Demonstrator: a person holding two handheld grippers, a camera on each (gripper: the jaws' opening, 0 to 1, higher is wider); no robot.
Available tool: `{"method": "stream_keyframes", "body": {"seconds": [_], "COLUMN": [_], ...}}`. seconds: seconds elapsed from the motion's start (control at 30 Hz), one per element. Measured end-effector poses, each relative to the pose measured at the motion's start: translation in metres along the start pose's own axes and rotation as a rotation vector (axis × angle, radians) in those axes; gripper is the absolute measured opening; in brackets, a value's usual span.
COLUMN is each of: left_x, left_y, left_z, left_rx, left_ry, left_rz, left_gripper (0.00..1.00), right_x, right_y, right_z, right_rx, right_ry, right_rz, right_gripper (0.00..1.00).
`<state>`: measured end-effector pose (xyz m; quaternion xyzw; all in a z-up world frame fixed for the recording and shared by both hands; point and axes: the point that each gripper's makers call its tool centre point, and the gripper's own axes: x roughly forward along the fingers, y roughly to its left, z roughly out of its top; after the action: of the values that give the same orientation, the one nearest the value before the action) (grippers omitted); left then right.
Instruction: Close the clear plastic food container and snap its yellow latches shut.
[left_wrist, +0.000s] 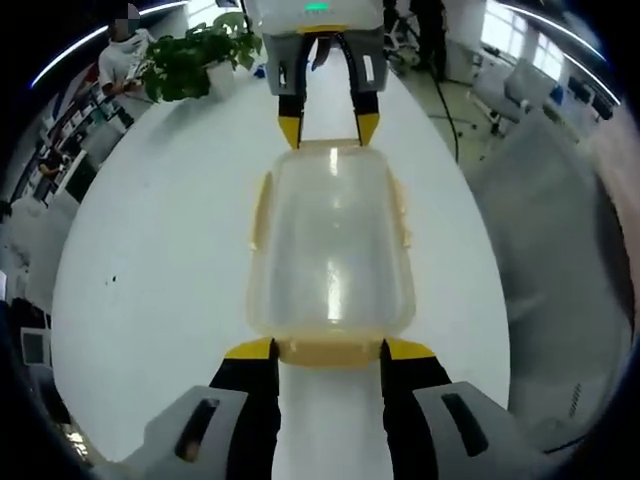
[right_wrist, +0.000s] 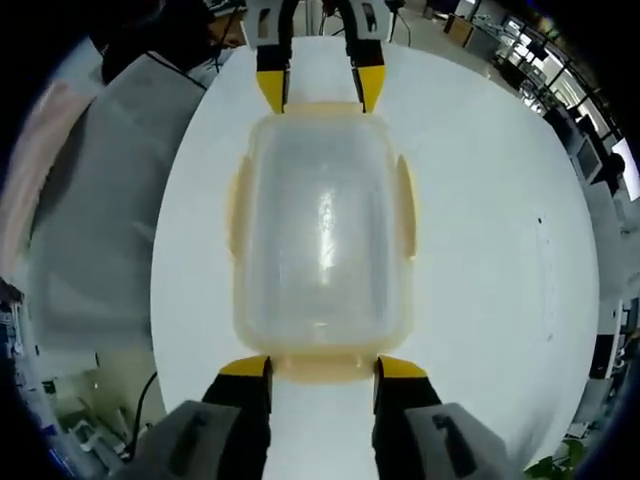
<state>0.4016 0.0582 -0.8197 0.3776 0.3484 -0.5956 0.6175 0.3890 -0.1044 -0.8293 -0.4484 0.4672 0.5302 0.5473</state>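
The yellow-tipped fingers (left_wrist: 250, 350) of the left gripper (left_wrist: 328, 349) stand spread at the bottom centre of the left gripper view, one at each corner of the near end latch (left_wrist: 328, 351), grasping nothing; the right gripper (right_wrist: 322, 367) sits the same way at the opposite end, spread and empty. The container (left_wrist: 330, 245) lies mid-frame on the white table (left_wrist: 160, 260), lid on, side latches (right_wrist: 404, 205) apparently flared; pressing both end latches down squarely together should keep it from sliding.

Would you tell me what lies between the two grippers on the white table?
The clear plastic food container with yellow latches lies between the left gripper and right gripper, seen in both views.
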Motion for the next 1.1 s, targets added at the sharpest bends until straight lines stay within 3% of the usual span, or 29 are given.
{"method": "stream_keyframes", "body": {"seconds": [0.37,0.6,0.87,0.97,1.1], "left_x": [0.004,0.001,-0.002,-0.007,-0.019], "left_y": [-0.003,0.001,-0.004,-0.004,-0.001], "left_z": [-0.001,-0.003,-0.010,-0.014,-0.010], "left_rx": [-0.028,-0.036,-0.078,-0.113,-0.243], "left_ry": [-0.046,-0.059,-0.081,-0.086,-0.168], "left_rz": [-0.007,0.035,0.028,0.027,0.040], "left_gripper": [0.38,0.38,0.47,0.48,0.47], "right_x": [0.000,-0.004,-0.009,-0.015,-0.025], "right_y": [-0.002,-0.006,0.000,-0.001,-0.008], "right_z": [-0.002,-0.002,-0.006,-0.007,-0.008], "right_rx": [-0.015,-0.003,0.014,0.066,0.189], "right_ry": [0.022,0.012,0.009,-0.015,-0.072], "right_rz": [-0.007,-0.044,-0.051,-0.058,-0.096], "right_gripper": [0.37,0.37,0.38,0.38,0.37]}}
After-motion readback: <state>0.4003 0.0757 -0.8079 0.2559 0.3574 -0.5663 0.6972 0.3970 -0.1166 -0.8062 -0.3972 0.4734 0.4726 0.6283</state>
